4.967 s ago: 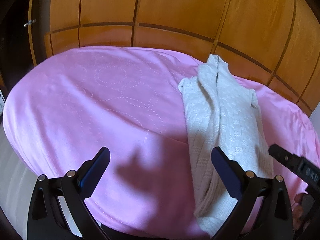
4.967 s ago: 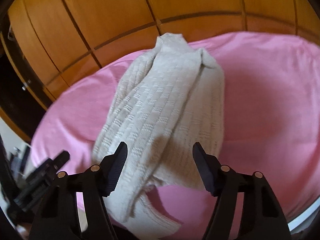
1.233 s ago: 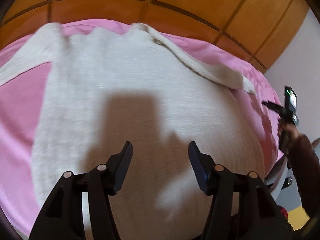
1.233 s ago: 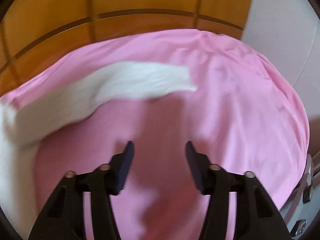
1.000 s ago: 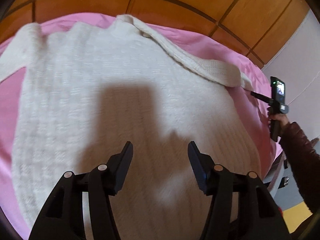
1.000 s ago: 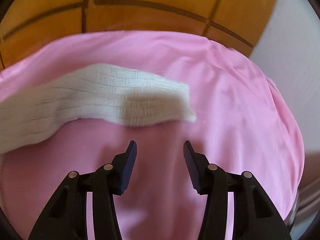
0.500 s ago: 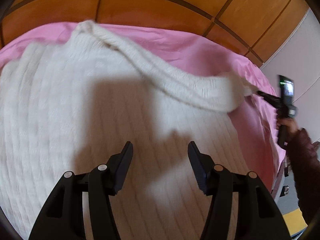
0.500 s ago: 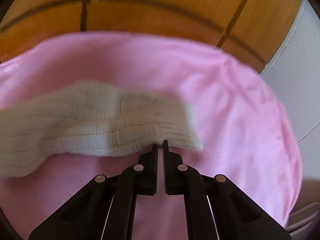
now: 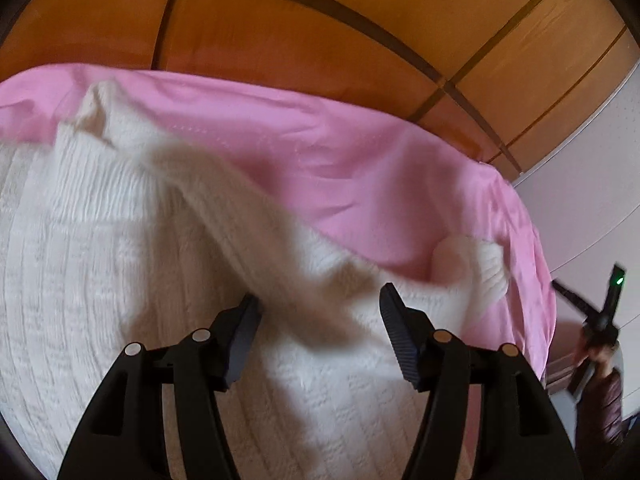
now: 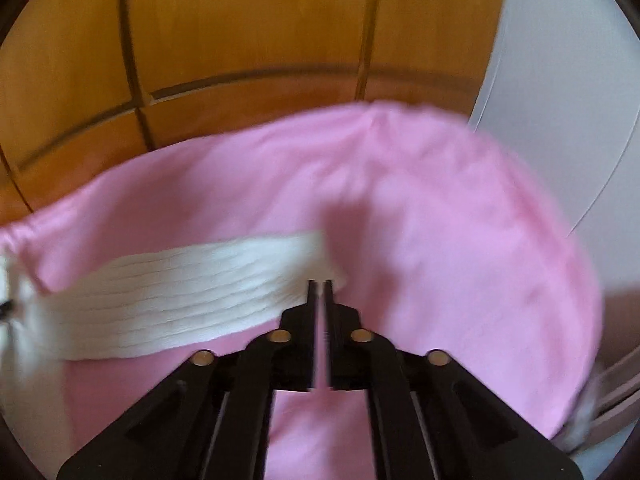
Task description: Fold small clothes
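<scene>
A cream knitted sweater (image 9: 100, 264) lies spread on a pink sheet (image 9: 320, 152). My left gripper (image 9: 320, 316) is open and hovers just above the sweater's body, empty. The sweater's right sleeve (image 9: 256, 224) runs across it, blurred, toward its cuff (image 9: 476, 268) at the right. In the right wrist view my right gripper (image 10: 319, 286) is shut on the cuff end of that sleeve (image 10: 192, 292), lifted slightly off the pink sheet (image 10: 460, 220). The right gripper also shows in the left wrist view (image 9: 576, 300), held by a hand.
A wooden panelled wall (image 9: 320, 20) stands behind the bed, also in the right wrist view (image 10: 240, 32). A white wall (image 10: 560, 60) is at the right. The bed's right edge (image 9: 540, 280) drops off near the right gripper.
My right gripper closed on the sleeve's cuff and has begun lifting it. The sleeve has shifted over the sweater's body. My left gripper stayed open and drifted right over the sweater.
</scene>
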A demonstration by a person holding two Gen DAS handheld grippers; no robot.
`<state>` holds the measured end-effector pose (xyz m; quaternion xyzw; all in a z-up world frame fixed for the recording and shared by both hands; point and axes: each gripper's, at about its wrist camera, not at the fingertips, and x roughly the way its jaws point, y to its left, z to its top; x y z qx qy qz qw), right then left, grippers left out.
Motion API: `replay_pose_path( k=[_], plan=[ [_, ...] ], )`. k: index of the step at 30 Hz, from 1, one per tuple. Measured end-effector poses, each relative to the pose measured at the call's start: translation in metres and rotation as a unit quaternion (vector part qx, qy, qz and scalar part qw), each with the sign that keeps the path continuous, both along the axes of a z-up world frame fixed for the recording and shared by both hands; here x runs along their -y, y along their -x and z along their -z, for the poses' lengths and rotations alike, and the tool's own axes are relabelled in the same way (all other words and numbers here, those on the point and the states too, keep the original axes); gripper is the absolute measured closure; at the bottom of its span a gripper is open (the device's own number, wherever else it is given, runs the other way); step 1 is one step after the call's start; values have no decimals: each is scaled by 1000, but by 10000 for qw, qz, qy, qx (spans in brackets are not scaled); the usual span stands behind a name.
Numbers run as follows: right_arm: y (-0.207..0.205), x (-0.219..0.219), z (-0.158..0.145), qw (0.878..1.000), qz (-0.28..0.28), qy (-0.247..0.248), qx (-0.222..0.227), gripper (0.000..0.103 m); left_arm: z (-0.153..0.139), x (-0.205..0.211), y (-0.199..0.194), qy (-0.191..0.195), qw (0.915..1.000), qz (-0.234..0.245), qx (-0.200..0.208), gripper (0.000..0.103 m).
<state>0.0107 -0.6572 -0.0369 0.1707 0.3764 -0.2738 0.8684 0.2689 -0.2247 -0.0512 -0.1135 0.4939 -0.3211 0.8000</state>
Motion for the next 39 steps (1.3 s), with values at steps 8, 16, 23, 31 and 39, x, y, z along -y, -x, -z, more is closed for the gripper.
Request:
replay_pose_path(
  k=[8, 16, 23, 31, 39],
  plan=[
    [-34, 30, 82, 9795, 674, -1789, 641, 46, 6, 2, -5, 56, 9999, 49, -103, 43],
    [-40, 33, 78, 9744, 762, -1911, 910, 97, 2, 4, -17, 268, 9995, 65, -139, 44],
    [66, -13, 13, 9569, 568, -2071, 1953, 97, -4, 10, -30, 501, 9987, 133, -31, 44],
    [89, 22, 4, 9248, 1685, -2451, 2373, 97, 1, 49, -78, 442, 9989, -48, -178, 44],
    [6, 84, 39, 9276, 2034, -2489, 1903, 70, -20, 30, -86, 153, 9975, -656, 192, 37]
  ],
)
